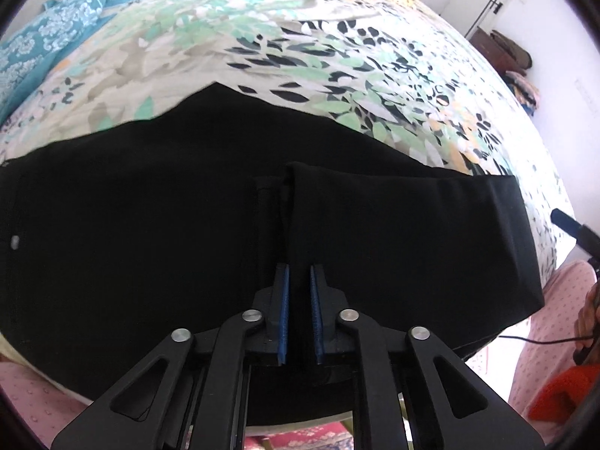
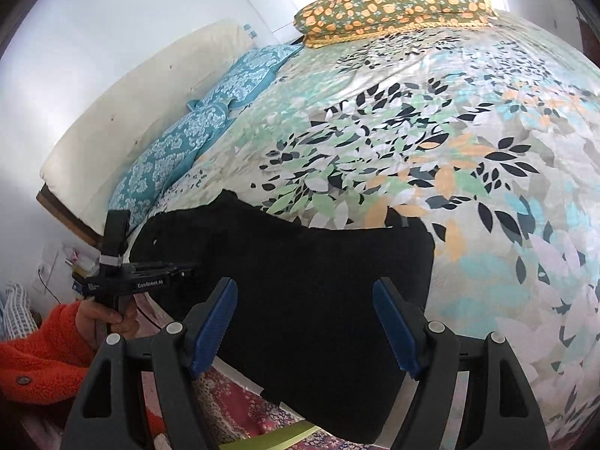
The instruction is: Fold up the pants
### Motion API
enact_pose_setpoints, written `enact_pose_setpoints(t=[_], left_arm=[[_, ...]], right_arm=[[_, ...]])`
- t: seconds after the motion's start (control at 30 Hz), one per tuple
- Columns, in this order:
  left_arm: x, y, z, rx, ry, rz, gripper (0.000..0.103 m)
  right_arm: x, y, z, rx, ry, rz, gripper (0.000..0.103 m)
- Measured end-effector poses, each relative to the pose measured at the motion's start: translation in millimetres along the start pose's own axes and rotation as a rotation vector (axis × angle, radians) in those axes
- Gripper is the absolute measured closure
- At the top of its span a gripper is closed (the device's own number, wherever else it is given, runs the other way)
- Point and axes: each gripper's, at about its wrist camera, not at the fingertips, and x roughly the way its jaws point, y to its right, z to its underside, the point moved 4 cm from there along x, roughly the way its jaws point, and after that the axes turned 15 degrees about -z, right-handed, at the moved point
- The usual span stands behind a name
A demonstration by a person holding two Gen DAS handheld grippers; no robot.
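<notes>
Black pants (image 1: 150, 225) lie spread across the near edge of the bed, partly doubled over, with a raised crease running toward the camera. My left gripper (image 1: 299, 268) is shut on that crease of the pants, with black cloth pinched between its blue pads (image 1: 284, 300). From the right wrist view, the left gripper (image 2: 187, 270) sits at the left end of the pants (image 2: 300, 255), held by a hand in an orange sleeve (image 2: 41, 360). My right gripper (image 2: 305, 287) hovers over the pants' near part, jaws wide open, nothing between them.
The floral bed cover (image 2: 468, 150) stretches far and right of the pants. Teal pillows (image 2: 180, 142) and a yellow patterned pillow (image 2: 393, 3) lie by the cream headboard (image 2: 150, 105). A red patterned rug (image 2: 232, 401) shows below the bed edge.
</notes>
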Motion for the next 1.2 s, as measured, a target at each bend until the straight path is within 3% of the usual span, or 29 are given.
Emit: enact_pose_setpoints(t=[0.2,0.27,0.3,0.37,0.43,0.57,0.7,0.8,0.87,0.93,1.07,1.2], left_arm=[[8,-8,5,0.003,-0.032,-0.047,0.091],[7,-6,4,0.008,-0.024,-0.051,0.085],[5,-6,3,0.009,-0.016,-0.050,0.079],[-3,-10,-1,-0.012,0.017,-0.046,0.031],[-16,-22,-8,-0.076,0.084,-0.044,0.014],[-15,-59,-27,-0.206,0.124,-0.055,0.011],[11,-98,-57,-0.291,0.133,-0.174,0.011],[27,-114,-79,-0.328,0.193,-0.241,0.011],[48,-121,-89,-0.314,0.187,-0.260,0.002],[79,-120,-91,-0.233,0.156,-0.323,0.000],[80,-102,-94,-0.117,0.206,-0.465,0.000],[78,-104,-91,-0.115,0.210,-0.466,0.000]], right_arm=[[44,27,28,0.082,-0.193,0.060,0.028],[47,31,30,0.098,-0.184,0.055,0.028],[46,31,28,0.103,-0.179,0.050,0.026],[46,33,28,0.121,-0.171,0.044,0.025],[45,35,30,0.128,-0.159,0.039,0.024],[45,35,32,0.126,-0.154,0.039,0.023],[53,30,31,0.097,-0.170,0.060,0.015],[61,22,31,0.044,-0.201,0.098,0.008],[67,17,33,0.007,-0.223,0.128,0.004],[72,15,35,-0.012,-0.233,0.147,0.000],[75,16,36,-0.012,-0.227,0.167,0.000],[74,18,37,0.003,-0.211,0.160,0.000]])
